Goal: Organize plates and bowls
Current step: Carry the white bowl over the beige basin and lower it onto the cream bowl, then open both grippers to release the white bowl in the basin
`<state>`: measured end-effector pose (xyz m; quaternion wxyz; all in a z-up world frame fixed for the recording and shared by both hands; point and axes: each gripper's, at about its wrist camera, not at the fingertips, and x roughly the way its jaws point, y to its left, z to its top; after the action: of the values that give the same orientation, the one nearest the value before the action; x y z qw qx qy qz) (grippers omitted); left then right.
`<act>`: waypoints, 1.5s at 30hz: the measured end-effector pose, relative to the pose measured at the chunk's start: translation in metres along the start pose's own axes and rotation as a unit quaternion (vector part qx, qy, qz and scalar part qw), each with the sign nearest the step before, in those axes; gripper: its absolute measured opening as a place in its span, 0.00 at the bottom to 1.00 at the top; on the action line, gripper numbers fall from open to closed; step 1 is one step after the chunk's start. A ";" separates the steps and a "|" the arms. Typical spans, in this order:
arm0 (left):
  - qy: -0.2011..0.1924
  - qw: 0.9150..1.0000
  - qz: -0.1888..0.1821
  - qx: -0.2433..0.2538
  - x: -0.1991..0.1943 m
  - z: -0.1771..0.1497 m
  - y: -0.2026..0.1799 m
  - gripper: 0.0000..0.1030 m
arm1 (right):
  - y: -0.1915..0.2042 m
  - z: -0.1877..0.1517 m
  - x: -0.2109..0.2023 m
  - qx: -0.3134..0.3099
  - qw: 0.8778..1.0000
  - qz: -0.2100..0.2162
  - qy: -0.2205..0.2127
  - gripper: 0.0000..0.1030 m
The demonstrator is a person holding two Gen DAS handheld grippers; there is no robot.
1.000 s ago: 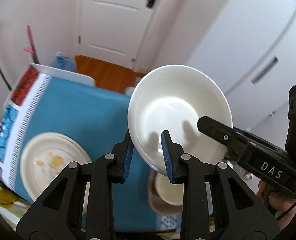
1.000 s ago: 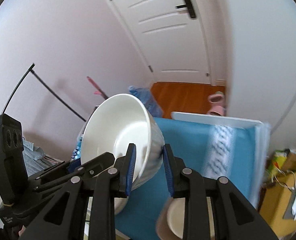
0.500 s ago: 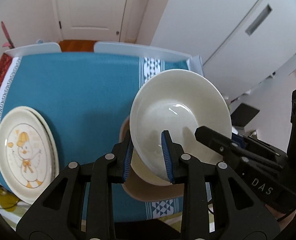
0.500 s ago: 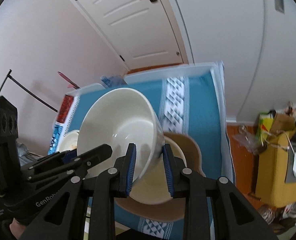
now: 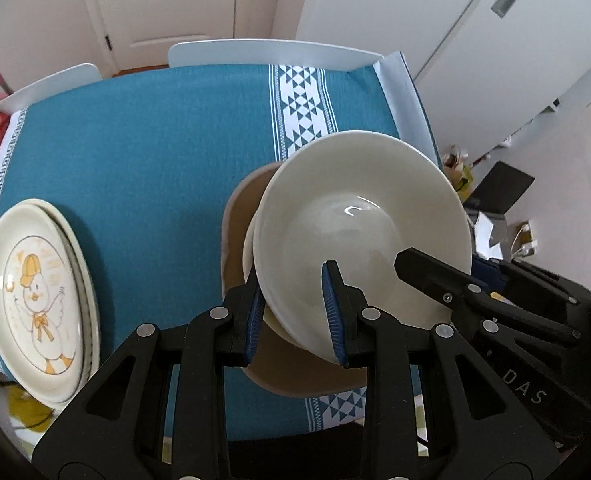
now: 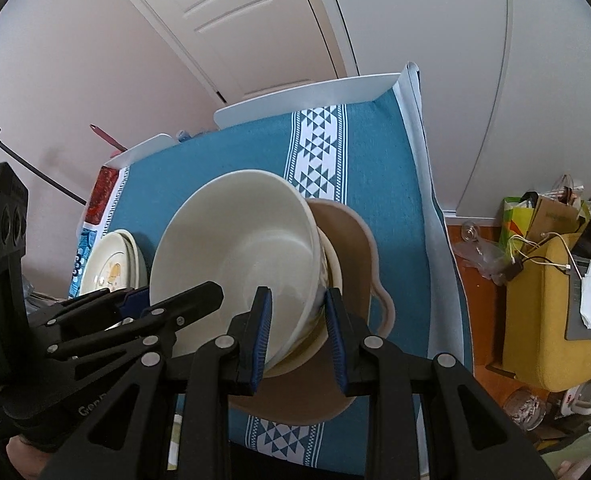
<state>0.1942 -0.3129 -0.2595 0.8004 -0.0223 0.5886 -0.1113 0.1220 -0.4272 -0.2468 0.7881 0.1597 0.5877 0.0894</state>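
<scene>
Over the brown dish point(image 5: 239, 216), both tongs, left point(image 5: 293, 312) and right point(image 6: 297, 334), are pinching opposite rims of the white bowl point(image 5: 359, 232), tilted just above the smaller bowl point(image 6: 333, 276) nested below.

Your left tool point(image 5: 293, 316) pinches the near rim of the white bowl point(image 5: 359, 232), one blue pad inside and one outside, while your right tool point(image 5: 447, 280) grips the rim from the right. The bowl hangs tilted above a tan dish point(image 5: 235, 232) on the table point(image 5: 155, 140). Duck-printed plates point(image 5: 39, 304) sit stacked at the left.
</scene>
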 end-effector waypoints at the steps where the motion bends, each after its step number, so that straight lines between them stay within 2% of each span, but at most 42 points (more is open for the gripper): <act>1: 0.002 1.000 0.005 0.004 0.003 0.002 0.001 0.24 | 0.001 0.000 0.001 -0.002 1.000 -0.002 0.003 0.24; 5: 0.001 1.000 0.014 0.018 0.003 0.001 -0.003 0.24 | -0.001 0.001 0.004 -0.006 1.000 -0.006 0.011 0.24; 11: 0.005 0.997 0.057 0.048 0.003 0.003 -0.011 0.24 | 0.000 -0.001 0.003 -0.012 1.000 -0.010 0.017 0.24; 21: 0.009 0.993 0.084 0.080 0.004 0.001 -0.021 0.24 | 0.000 -0.001 0.000 -0.003 1.000 -0.010 0.008 0.24; 24: 0.011 0.994 0.074 0.074 0.002 0.001 -0.017 0.24 | -0.001 0.000 -0.004 0.002 1.000 -0.004 0.000 0.24; 29: -0.012 0.996 0.062 0.066 -0.013 0.005 -0.008 0.24 | 0.001 0.003 -0.015 0.005 1.000 0.005 -0.020 0.24; 35: -0.048 0.996 0.049 0.051 -0.052 0.013 0.009 0.26 | 0.007 0.011 -0.048 0.002 0.998 0.006 -0.064 0.24; 40: -0.069 0.996 0.034 0.045 -0.095 0.025 0.020 0.27 | 0.012 0.015 -0.084 -0.002 0.997 0.011 -0.080 0.24; 42: -0.084 0.994 0.038 0.058 -0.112 0.028 0.020 0.36 | 0.014 0.014 -0.097 -0.010 0.996 0.005 -0.091 0.28; 43: -0.089 0.993 0.042 0.064 -0.117 0.028 0.019 0.59 | 0.016 0.013 -0.104 -0.016 0.995 -0.001 -0.098 0.44; 44: -0.096 0.992 0.046 0.070 -0.121 0.028 0.019 0.87 | 0.017 0.012 -0.108 -0.020 0.994 -0.006 -0.104 0.56; 45: -0.105 0.990 0.050 0.076 -0.125 0.026 0.018 0.97 | 0.017 0.010 -0.113 -0.024 0.993 -0.011 -0.113 0.82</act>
<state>0.1864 -0.2720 -0.1376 0.8618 0.0564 0.4914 -0.1123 0.0996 -0.4497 -0.1363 0.8543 0.1432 0.4939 0.0763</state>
